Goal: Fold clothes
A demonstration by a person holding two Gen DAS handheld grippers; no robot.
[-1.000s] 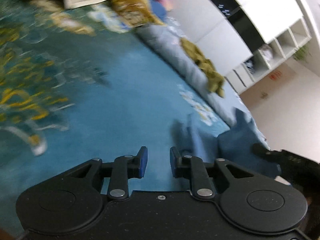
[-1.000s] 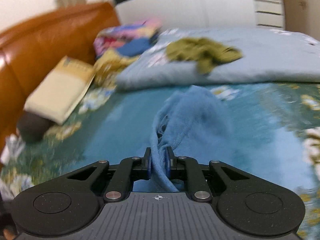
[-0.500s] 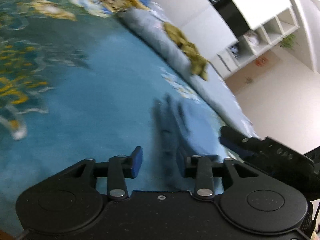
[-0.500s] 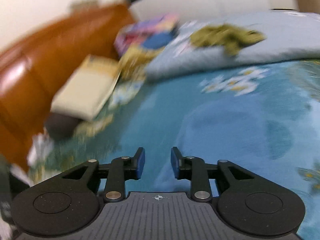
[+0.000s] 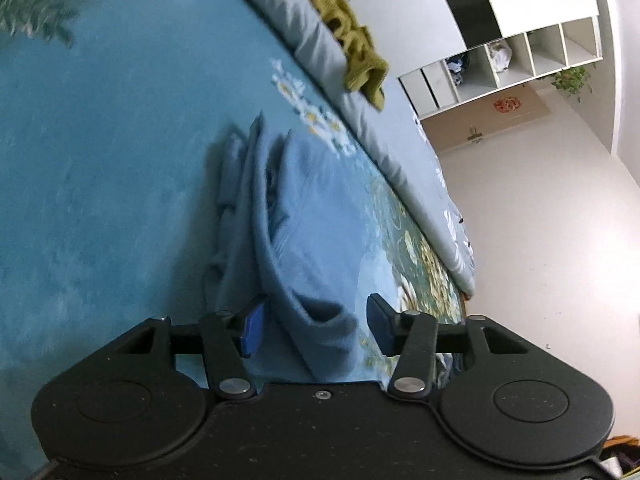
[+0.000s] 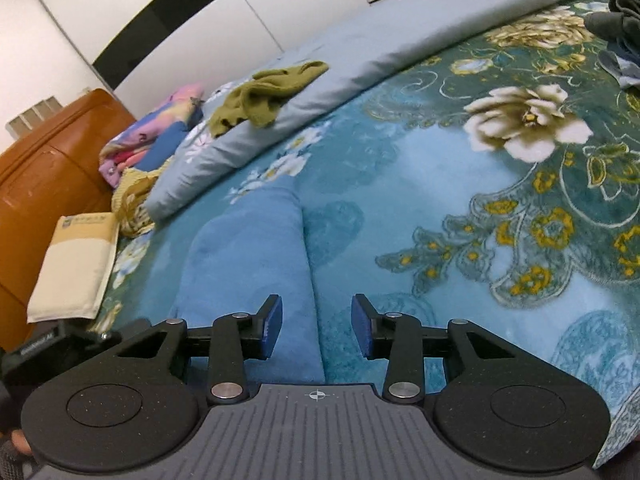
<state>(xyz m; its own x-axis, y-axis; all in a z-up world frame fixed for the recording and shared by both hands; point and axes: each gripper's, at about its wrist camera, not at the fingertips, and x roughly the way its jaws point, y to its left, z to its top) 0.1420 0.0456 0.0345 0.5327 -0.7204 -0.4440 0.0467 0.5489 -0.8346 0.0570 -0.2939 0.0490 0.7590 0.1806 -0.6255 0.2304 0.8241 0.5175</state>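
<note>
A blue garment (image 5: 296, 220) lies folded in a long strip on the teal floral blanket (image 5: 100, 160). My left gripper (image 5: 314, 330) is open, its fingers either side of the garment's near fold without pinching it. In the right wrist view the same blue garment (image 6: 248, 264) stretches away from me. My right gripper (image 6: 316, 328) is open just over the garment's right edge, with nothing held. An olive green garment (image 6: 264, 96) lies crumpled on the grey quilt (image 6: 360, 52) further back.
A cream pillow (image 6: 76, 264) and a stack of colourful folded bedding (image 6: 156, 132) sit by the orange headboard (image 6: 48, 168). Dark clothes (image 6: 620, 28) are piled at the far right. White wardrobes and open shelves (image 5: 512, 64) stand beyond the bed.
My right gripper let go of the blue garment, which now lies flat on the blanket. Both grippers opened wider, and the left one moved in over the garment's near fold.
</note>
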